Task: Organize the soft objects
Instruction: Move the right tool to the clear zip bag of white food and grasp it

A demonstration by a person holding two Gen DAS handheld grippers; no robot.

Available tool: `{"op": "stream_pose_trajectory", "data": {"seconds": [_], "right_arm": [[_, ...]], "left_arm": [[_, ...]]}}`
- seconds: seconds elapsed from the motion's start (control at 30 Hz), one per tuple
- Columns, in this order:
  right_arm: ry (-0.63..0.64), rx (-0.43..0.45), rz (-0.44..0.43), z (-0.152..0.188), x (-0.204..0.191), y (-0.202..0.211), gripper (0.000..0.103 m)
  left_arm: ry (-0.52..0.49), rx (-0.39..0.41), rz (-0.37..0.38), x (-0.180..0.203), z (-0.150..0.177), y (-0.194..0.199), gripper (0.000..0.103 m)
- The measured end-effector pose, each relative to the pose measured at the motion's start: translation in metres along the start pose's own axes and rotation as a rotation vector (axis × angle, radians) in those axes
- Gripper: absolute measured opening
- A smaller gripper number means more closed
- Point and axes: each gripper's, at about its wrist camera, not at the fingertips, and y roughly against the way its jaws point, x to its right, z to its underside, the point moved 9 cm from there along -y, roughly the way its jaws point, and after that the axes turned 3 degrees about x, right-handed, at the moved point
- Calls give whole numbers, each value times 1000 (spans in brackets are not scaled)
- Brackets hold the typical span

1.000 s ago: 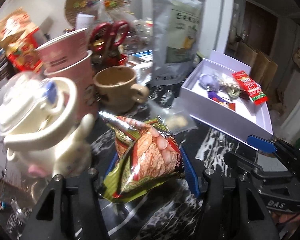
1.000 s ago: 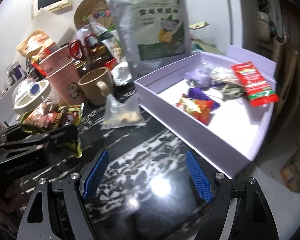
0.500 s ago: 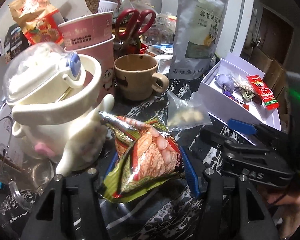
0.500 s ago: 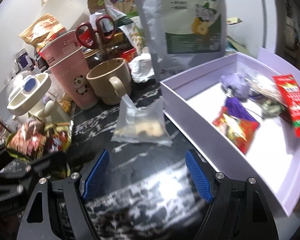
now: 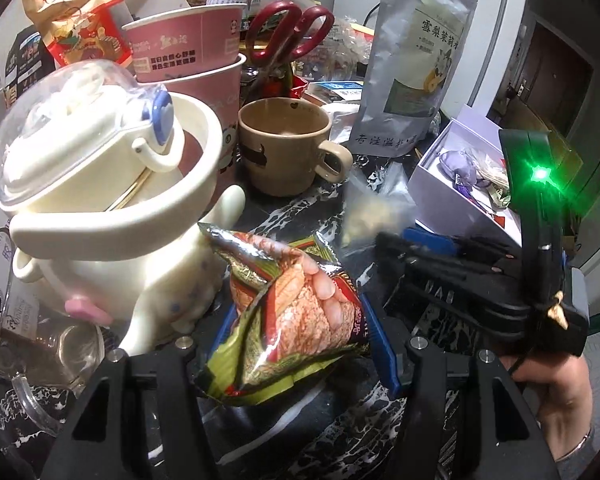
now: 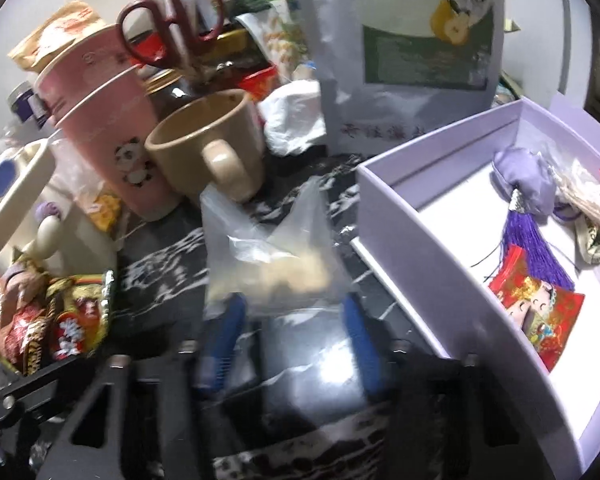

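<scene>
The left tongs point(image 5: 298, 344) are clamped on a crinkled green and red foil snack packet point(image 5: 288, 320), their blue pads pressing its 2 sides and holding it above the black marbled desk point(image 5: 284, 216). Just left of these tongs stands a cream plastic teapot-shaped container with a clear domed lid point(image 5: 100, 200); ahead of them sits a tan ceramic mug point(image 5: 288, 148), with 2 stacked pink paper cups point(image 5: 192, 56) behind it.

The right tongs point(image 6: 292, 320) are closing, blurred, with the near edge of a clear plastic bag of pale crumbly pieces point(image 6: 276, 256) between their blue pads; I cannot tell whether the pads press it yet. The bag lies on the desk just ahead of these tongs. To their right stands an open lavender cardboard box point(image 6: 400, 200) holding a purple fabric sachet with a tassel point(image 6: 528, 188) and a small red printed packet point(image 6: 540, 312).
</scene>
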Motion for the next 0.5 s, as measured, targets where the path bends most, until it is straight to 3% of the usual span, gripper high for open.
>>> {"op": "stream_pose_trajectory", "data": {"seconds": [0.07,0.27,0.5], "right_arm": [[-19,-18,-44,1,-1,-2,11],[-14,-32,-77,8,-7,1,1],[-67,-30,-33,24,11,19,1]], "left_arm": [[2,0,2,0,0,0,58],[6,-6,11,-1,2,-1,58],[-2,8,20,5,3,6,58]]}}
